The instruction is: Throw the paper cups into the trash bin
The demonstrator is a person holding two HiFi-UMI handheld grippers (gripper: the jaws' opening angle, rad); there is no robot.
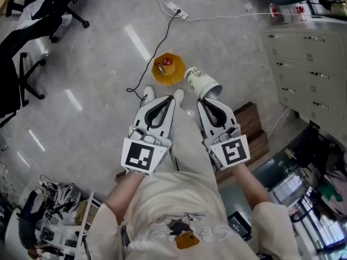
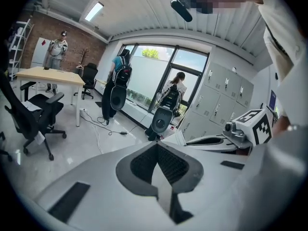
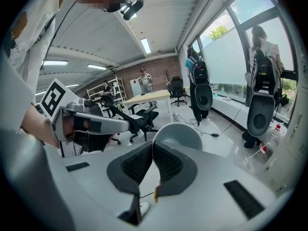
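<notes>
Head view: 2 grippers, 1 paper cup, 1 bin. The right gripper (image 1: 205,98) is clamped on the paper cup (image 1: 203,83). The cup is tilted on its side, off the floor, with its mouth facing the gripper. In frame the cup sits just right of the orange trash bin (image 1: 168,69), beside its mouth and not over it. The bin stands on the floor with something red inside; can't tell what.

The left gripper (image 1: 170,99) has its jaws closed together with nothing in them, and it's held side by side with the right one. The left gripper view confirms it: the pads (image 2: 144,165) meet and only the room shows past them.

In the right gripper view the pads (image 3: 166,162) pinch the cup's wall at the rim, and the cup's open mouth (image 3: 177,136) shows just beyond the tips. The left gripper (image 3: 91,124) is alongside.

Other floor items in the head view:
- 2 black office chairs (image 1: 32,42), top left
- 1 power strip (image 1: 178,10) with a cable running toward the bin
- 1 wooden box (image 1: 254,124) by the right gripper
- grey cabinets (image 1: 309,64) along the right

The left gripper view also shows 3 people standing further off: 1 by the brick wall (image 2: 57,49) and 2 at the window (image 2: 121,69).
</notes>
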